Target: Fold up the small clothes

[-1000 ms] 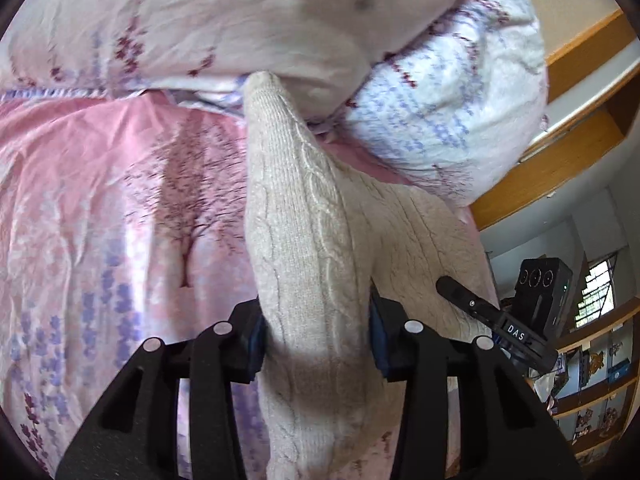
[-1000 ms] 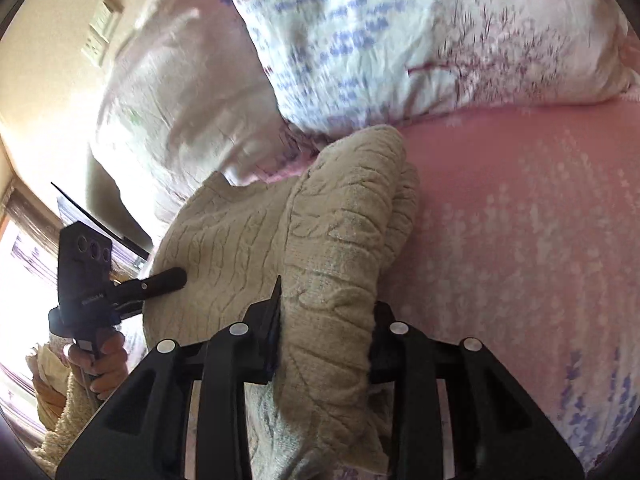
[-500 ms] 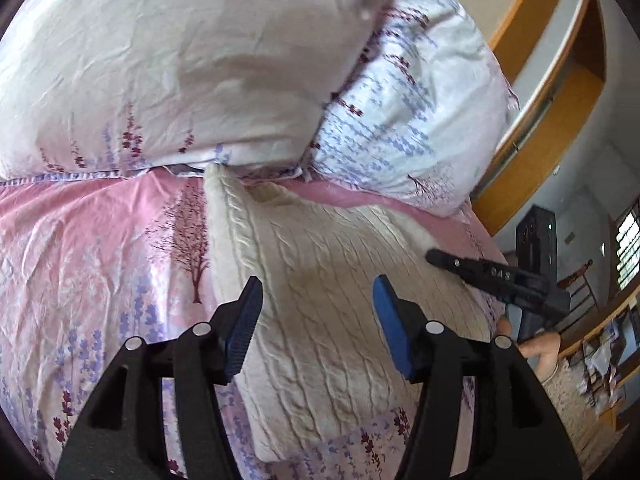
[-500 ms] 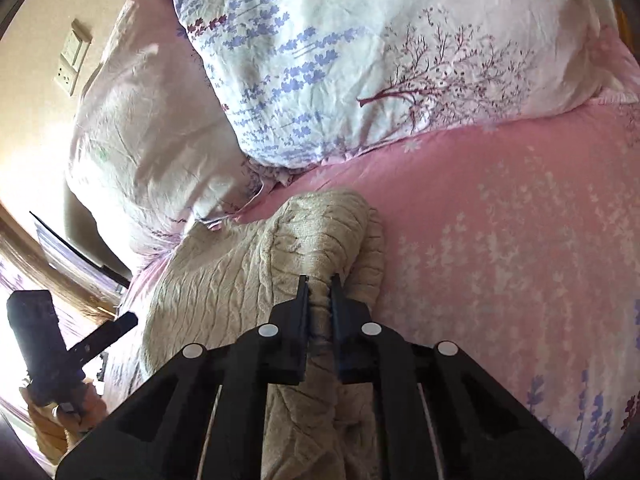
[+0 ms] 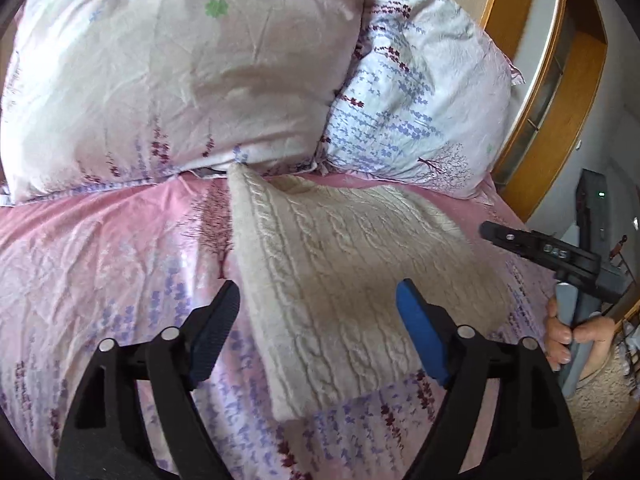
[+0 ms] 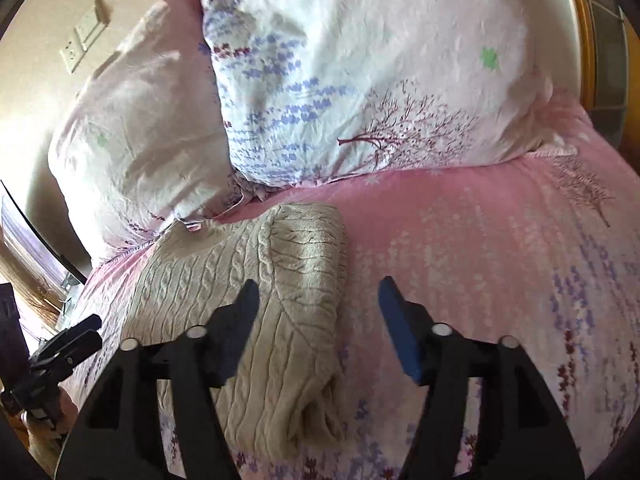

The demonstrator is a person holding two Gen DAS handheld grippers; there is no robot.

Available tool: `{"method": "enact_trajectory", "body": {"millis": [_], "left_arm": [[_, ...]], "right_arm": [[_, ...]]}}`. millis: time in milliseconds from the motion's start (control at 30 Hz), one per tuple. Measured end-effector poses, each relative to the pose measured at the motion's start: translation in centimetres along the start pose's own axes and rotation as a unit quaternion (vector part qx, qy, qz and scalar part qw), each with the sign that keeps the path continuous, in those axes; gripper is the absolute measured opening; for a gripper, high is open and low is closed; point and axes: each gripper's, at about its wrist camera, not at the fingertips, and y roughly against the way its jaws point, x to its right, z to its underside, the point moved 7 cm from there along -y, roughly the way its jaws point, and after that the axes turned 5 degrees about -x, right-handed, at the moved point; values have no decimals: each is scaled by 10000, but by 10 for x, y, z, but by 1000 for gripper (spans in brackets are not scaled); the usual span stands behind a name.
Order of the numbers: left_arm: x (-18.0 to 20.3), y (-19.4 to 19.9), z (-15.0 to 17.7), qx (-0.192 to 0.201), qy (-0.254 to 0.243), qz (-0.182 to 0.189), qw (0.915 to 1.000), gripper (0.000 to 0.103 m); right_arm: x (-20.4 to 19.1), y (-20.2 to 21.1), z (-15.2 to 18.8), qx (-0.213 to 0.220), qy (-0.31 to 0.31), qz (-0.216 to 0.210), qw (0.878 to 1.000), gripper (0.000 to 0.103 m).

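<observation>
A cream cable-knit sweater [image 5: 340, 264] lies folded flat on the pink floral bedsheet [image 5: 100, 264], its far edge against the pillows. My left gripper [image 5: 318, 312] is open and empty above the sweater's near left part. In the right wrist view the sweater [image 6: 256, 292] shows its folded right edge with a thicker folded layer on top. My right gripper [image 6: 318, 304] is open and empty above that right edge. The right gripper also shows in the left wrist view [image 5: 540, 248], held by a hand at the right.
Two floral pillows [image 5: 180, 72] [image 5: 416, 100] stand behind the sweater at the head of the bed. A wooden headboard frame [image 5: 560, 100] runs at the far right. A wall with switch plates [image 6: 80, 40] is at the left in the right wrist view.
Both grippers let go of the sweater, opened and drew back. The sweater, held up a second ago, now lies flat on the bed.
</observation>
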Motion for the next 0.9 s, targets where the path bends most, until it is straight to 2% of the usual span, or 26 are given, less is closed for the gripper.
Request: {"method": "enact_trajectory", "body": {"millis": [67,100,133,233,300,433,567,900], "left_arm": [[-7,14,12,94,-3,-267,9996,90],[-11,19,19,104,31,-375,9992,95],[-14,22,27,79,72,-484,9988,97],[-20,27,51,-29,190,-683,9975,100],[-19,26,67,-177,281,-714,9969,101],[-9,16,87,-403,199,-941,9945,101],[1,10,95,-485,11,-1251,9910,101],[2,-14,113,-879,104,-1248,9882,101]], "right_arm": [[-2,17,13,97,61,74,9999,84],[-2,24,21,112,63,145,9998,96],[-2,30,31,131,69,303,9994,101],[-12,44,58,298,320,744,9963,102],[-16,44,75,221,454,1048,9932,102],[-31,29,102,-152,561,1023,9930,102],[-34,21,120,-327,565,1136,9914,102],[-42,8,138,-546,765,1386,9859,102]]}}
